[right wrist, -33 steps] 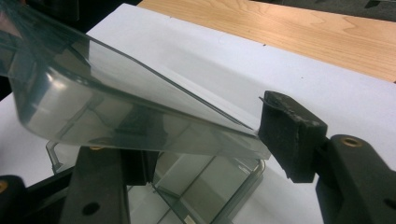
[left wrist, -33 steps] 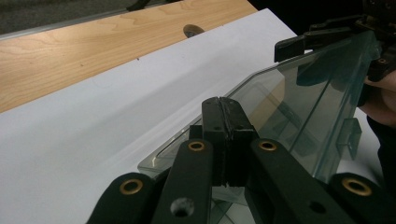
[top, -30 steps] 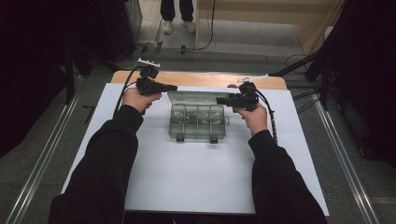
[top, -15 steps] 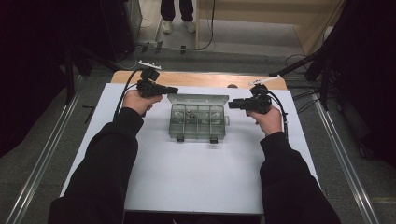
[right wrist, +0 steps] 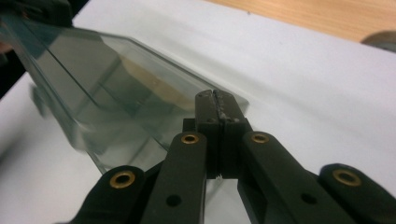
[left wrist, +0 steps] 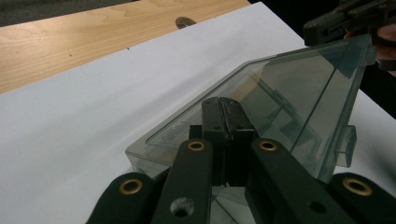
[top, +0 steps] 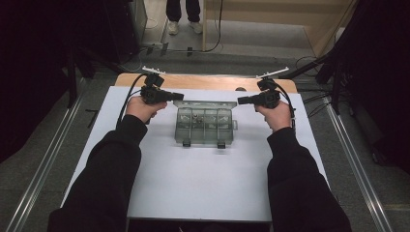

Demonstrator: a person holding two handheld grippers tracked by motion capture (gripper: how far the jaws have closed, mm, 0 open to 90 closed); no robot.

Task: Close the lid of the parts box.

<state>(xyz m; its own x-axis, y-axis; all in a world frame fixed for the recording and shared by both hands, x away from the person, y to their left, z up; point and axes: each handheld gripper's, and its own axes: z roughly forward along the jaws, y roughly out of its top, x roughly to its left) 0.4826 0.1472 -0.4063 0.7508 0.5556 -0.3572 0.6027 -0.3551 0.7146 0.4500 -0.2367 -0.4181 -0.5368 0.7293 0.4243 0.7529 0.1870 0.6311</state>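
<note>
A clear plastic compartment box sits on the white sheet near the far half of the table, its base flat and its see-through lid raised at the far edge. From the high view the dividers and some small parts in the compartments can be made out, along with two dark latches on the near wall; what the small parts are is too small to tell. The left gripper view adds what the high view cannot: the lid stands tilted like a pane, with a clasp tab on its right-hand edge, and the left gripper has its two jaws pressed together with nothing between them, just in front of the lid's corner. The right gripper view shows the same lid from the other end, somewhat blurred, and the right gripper, whose jaws have just been closing and now meet with nothing between them, near the lid. In the high view the left gripper and right gripper point toward each other at the lid's two far corners, each held in a hand with a dark sleeve. Beyond the sheet a strip of bare wooden tabletop shows. Around the table lies grey floor with metal rails, and a standing person's legs appear at the far end
</note>
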